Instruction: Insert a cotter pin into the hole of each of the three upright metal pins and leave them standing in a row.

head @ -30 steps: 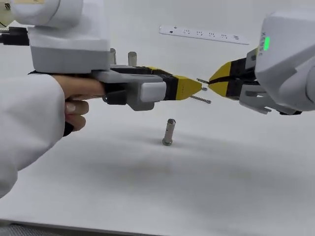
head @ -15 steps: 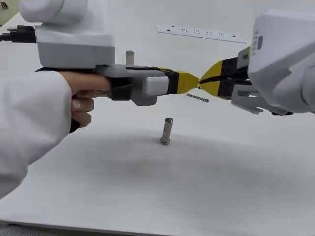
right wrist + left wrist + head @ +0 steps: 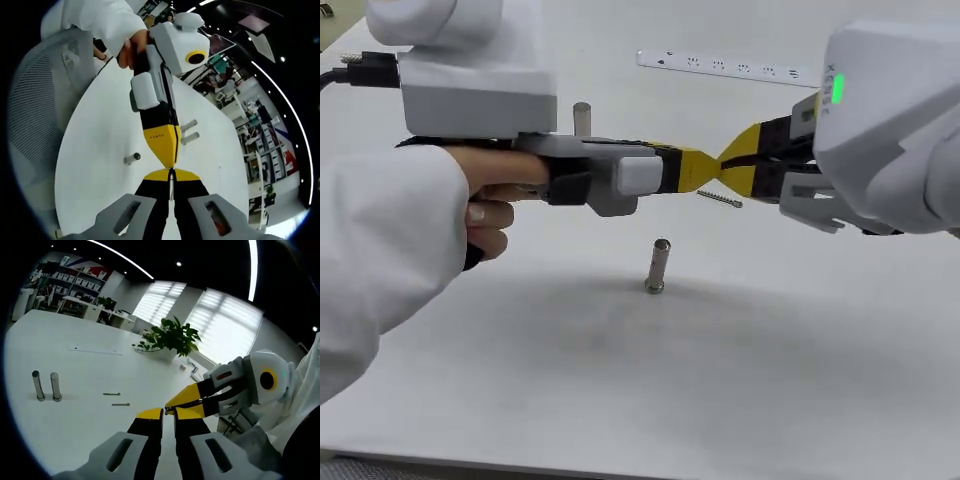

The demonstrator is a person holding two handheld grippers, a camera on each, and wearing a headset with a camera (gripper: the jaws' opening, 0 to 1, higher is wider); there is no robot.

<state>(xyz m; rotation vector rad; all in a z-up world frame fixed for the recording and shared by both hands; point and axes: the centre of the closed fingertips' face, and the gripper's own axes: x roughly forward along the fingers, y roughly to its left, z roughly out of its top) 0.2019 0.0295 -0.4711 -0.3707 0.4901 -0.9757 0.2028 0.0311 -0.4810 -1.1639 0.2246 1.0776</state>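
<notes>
Status: I judge no insertion complete; all three remain, and the row is not formed. Two short grey cylindrical metal pins [image 3: 36,385] stand side by side on the white workbench [image 3: 620,400]. The third metal pin [image 3: 660,265] stands apart, nearer me. Two loose cotter pins [image 3: 111,394] lie flat near the pair. The left gripper [image 3: 168,414] and right gripper [image 3: 170,175] meet tip to tip above the bench. The right jaws pinch a thin pale sliver [image 3: 170,184], probably a cotter pin. The left jaws are pressed nearly together; I cannot tell what they hold. The pin holes are too small to resolve.

Bright even light, soft shadows; fisheye edges bend, perhaps slightly blurred.
</notes>
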